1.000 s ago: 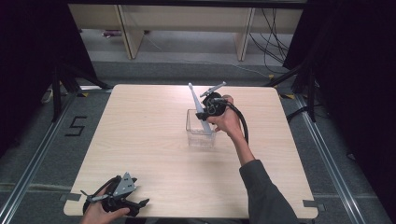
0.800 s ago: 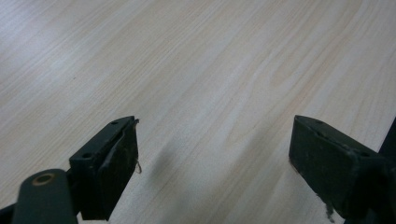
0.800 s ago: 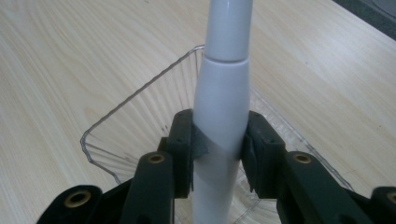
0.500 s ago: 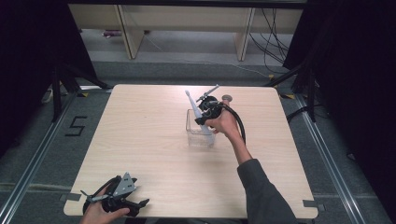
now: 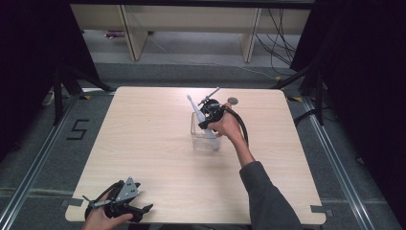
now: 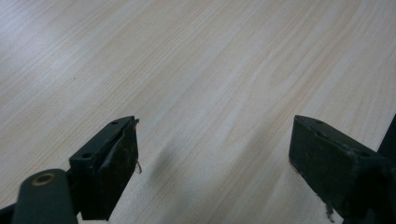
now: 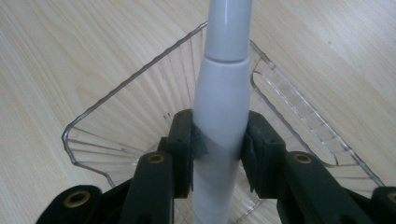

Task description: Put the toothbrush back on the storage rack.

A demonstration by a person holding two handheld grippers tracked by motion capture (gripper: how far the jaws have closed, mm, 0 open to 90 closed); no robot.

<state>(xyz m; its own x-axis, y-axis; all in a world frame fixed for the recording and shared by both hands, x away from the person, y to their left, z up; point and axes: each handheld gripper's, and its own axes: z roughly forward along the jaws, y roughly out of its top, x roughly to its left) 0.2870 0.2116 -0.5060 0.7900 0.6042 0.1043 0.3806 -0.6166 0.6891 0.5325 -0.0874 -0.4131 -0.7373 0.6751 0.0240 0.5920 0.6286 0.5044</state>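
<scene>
Desk: pale wood-grain top, square, standing on a grey floor with dark curtains to left and right.
Shelving: light wooden unit on the floor beyond the far edge of the desk, with cables trailing to its right.
Floor mark: a "5" taped on the floor left of the desk.
Clear container: transparent ribbed plastic tub, open at the top, standing on the desk right of centre toward the far side; in the right gripper view its rim surrounds the claw tips.
Right claw: held in the person's right hand above the container, its cable looping to the right; in the right gripper view both jaws press against the sides of the white handle, closed firmly on it.
White handle: slim, pale, toothbrush-like object, tilted with its top leaning far-left, lower end down inside the container; in the right gripper view it runs up between the jaws, a seam visible across its body.
Left claw: at the near left corner of the desk, in the person's left hand, grey plate on top; in the left gripper view the jaws stand wide apart with nothing between them, bare desk beneath.
Small round object: dark disc on the desk just beyond the right hand; kind cannot be told.
</scene>
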